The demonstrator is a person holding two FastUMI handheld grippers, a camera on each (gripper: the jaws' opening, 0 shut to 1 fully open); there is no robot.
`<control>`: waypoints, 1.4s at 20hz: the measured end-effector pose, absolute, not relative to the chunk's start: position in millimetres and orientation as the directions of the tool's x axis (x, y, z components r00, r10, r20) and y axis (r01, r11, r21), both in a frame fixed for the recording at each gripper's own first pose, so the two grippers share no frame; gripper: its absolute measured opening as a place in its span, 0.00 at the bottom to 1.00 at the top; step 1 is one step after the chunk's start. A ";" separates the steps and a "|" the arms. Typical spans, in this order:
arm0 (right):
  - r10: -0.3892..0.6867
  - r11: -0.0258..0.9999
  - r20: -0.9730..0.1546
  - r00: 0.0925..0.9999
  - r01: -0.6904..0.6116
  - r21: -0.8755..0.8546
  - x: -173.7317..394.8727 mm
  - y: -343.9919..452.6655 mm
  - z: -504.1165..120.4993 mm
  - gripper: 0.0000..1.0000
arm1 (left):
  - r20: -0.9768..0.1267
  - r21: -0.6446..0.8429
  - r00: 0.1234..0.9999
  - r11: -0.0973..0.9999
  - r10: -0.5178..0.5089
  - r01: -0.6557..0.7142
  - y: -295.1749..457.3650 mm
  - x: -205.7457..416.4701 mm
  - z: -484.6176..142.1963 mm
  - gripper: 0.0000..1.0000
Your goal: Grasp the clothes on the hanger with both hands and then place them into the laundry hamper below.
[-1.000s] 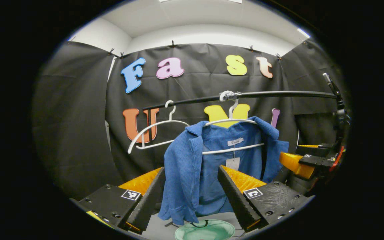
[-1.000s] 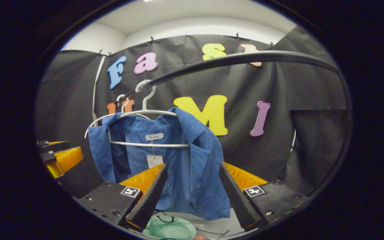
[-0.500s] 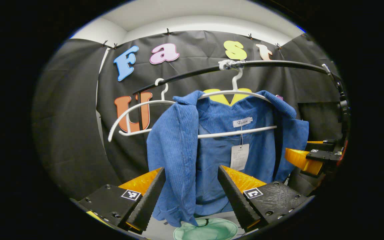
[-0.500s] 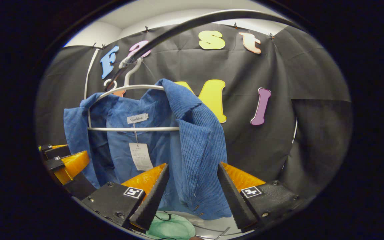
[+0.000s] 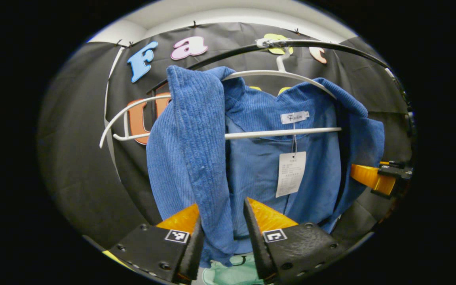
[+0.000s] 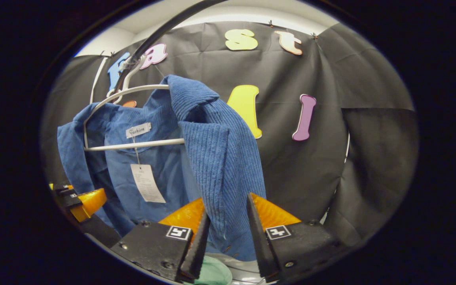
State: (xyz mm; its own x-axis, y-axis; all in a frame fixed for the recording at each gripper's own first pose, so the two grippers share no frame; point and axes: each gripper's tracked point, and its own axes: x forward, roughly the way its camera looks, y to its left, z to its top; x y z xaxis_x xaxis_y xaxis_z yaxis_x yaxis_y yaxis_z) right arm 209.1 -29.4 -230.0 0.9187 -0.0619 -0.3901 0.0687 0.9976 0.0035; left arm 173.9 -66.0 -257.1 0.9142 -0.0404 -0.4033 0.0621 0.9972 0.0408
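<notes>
A blue corduroy jacket (image 5: 259, 170) (image 6: 212, 158) hangs on a white hanger (image 5: 283, 132) (image 6: 133, 145) from a black rail (image 5: 331, 45). My left gripper (image 5: 222, 204) has its jaws half-narrowed around the jacket's left front panel, which hangs between its fingers. My right gripper (image 6: 227, 198) stands the same way around the right front panel. Firm pressing by the fingers is not clear in either view. Each gripper also appears in the other's view, the right gripper (image 5: 374, 180) and the left gripper (image 6: 85, 200). A pale green hamper (image 5: 236, 273) (image 6: 212, 273) lies below the hem.
A second, bare white hanger (image 5: 133, 109) hangs on the rail to the left of the jacket. A paper tag (image 5: 290, 174) (image 6: 147, 183) dangles from the collar. The black cloth wall stands close behind.
Both grippers have moved up and in toward the jacket, so it looms larger. Each pair of jaws has narrowed around a front panel.
</notes>
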 end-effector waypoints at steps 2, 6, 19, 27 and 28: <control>-0.081 0.997 -0.393 0.916 0.078 -0.022 210.9 -34.0 -231.8 0.40 | -0.402 0.047 0.915 0.999 -0.005 0.026 -55.9 175.4 -258.1 0.35; -0.075 0.997 -0.380 0.922 0.062 -0.047 202.5 -36.9 -228.3 0.19 | -0.394 -0.006 0.919 1.000 -0.030 0.030 -56.0 171.0 -252.1 0.03; -0.171 0.984 -0.278 0.945 0.150 -0.097 200.6 -76.1 -190.1 0.05 | -0.359 0.004 0.933 0.999 -0.033 0.037 -34.1 166.8 -205.4 0.05; -0.225 0.969 -0.185 0.957 0.201 -0.140 195.4 -86.6 -149.3 0.04 | -0.322 0.052 0.947 0.998 -0.016 0.035 -25.6 176.5 -177.0 0.00; -0.239 0.966 -0.161 0.958 0.217 -0.143 195.0 -89.7 -140.4 0.04 | -0.310 0.065 0.951 0.998 -0.001 0.022 -19.7 178.6 -169.0 0.00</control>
State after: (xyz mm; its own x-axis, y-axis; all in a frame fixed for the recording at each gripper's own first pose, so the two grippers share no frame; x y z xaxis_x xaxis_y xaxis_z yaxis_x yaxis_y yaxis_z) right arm 195.0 -89.7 -140.4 0.9576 -0.2387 -0.1615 0.2167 0.9658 -0.1427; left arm 178.6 -19.7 -169.0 0.9508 -0.0012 -0.3097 0.0223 0.9977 0.0646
